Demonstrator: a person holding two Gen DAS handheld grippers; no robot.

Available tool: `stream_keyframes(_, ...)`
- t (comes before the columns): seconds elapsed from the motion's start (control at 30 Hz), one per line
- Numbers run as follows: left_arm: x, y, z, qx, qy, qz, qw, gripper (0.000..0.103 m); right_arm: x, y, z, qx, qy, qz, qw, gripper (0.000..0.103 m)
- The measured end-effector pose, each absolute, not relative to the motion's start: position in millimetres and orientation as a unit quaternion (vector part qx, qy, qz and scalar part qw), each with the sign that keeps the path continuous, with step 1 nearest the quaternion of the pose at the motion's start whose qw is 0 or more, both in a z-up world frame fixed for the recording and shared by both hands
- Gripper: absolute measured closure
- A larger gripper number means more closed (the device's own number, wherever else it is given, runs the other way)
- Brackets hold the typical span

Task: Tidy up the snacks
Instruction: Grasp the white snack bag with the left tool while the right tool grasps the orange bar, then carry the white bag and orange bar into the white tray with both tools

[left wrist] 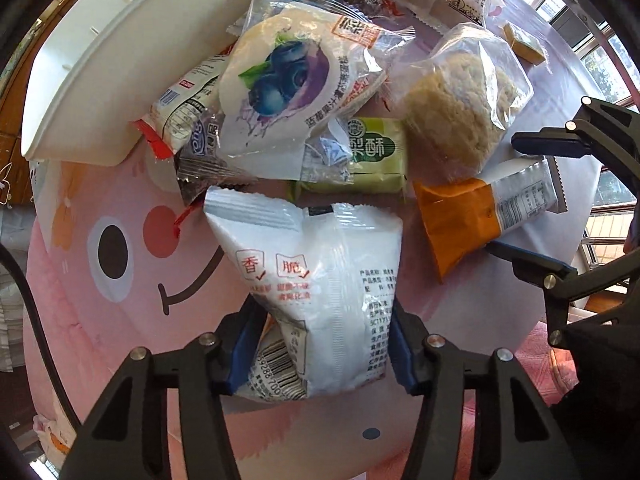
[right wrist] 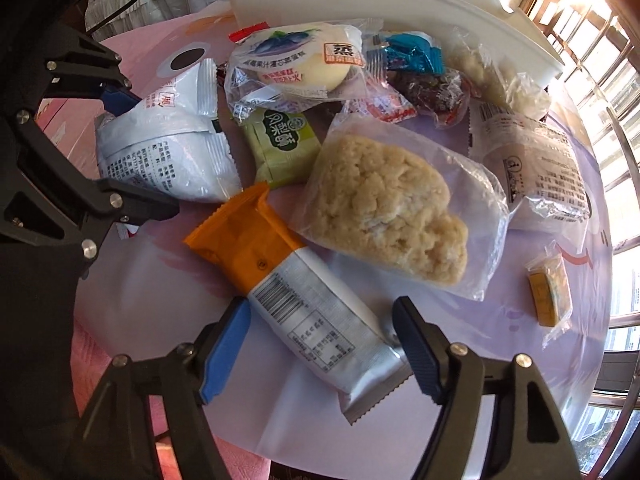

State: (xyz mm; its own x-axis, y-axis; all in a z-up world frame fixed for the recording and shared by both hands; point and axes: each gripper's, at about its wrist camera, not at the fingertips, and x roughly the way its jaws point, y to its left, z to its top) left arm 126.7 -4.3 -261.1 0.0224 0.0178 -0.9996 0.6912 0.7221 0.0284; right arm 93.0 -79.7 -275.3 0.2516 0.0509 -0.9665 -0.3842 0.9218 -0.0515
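My left gripper point(left wrist: 320, 344) is shut on a white snack bag point(left wrist: 320, 280), its blue pads pressing both sides; the bag also shows in the right wrist view point(right wrist: 168, 152). My right gripper point(right wrist: 320, 344) is open, its fingers either side of the silver end of an orange-and-silver bar packet point(right wrist: 296, 296) lying on the table; the packet also shows in the left wrist view point(left wrist: 480, 216). A pile of snacks lies beyond: a blueberry cake pack point(left wrist: 288, 80), a green pastry pack point(left wrist: 368, 156) and a clear bag of crumbly cake point(right wrist: 384, 208).
A white tray point(left wrist: 100, 52) stands at the back of the round table with a pink cartoon cloth point(left wrist: 120, 280). A small yellow cube packet point(right wrist: 550, 292) lies at the right, near the table edge. Windows are on the right.
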Motion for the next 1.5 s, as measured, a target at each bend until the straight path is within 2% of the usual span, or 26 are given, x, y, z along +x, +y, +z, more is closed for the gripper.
stream_keyframes(0.1,126,-4,-261,0.274,0.649,-0.259,0.660,0.052,96,-80,-274,-0.135,0.598,0.133,0.779,0.038)
stream_keyframes(0.27,125,-3,-259,0.268,0.647,-0.259,0.665,0.055,100,-80,-269,-0.124,0.608,0.132,0.773,0.057)
stream_keyframes(0.53,121,17,-250,0.250,0.652,-0.259,0.667,0.059,108,-73,-265,-0.096,0.620,0.130,0.768,0.066)
stream_keyframes(0.8,115,38,-231,0.235,0.645,-0.261,0.679,0.059,90,-71,-254,-0.058,0.623,0.137,0.768,0.070)
stream_keyframes(1.17,113,61,-162,0.206,0.604,-0.289,0.714,0.059,76,-66,-207,-0.037,0.587,0.138,0.797,0.070)
stream_keyframes(1.5,150,71,-104,0.151,0.576,-0.277,0.754,0.059,95,-68,-150,-0.036,0.539,0.142,0.829,0.070)
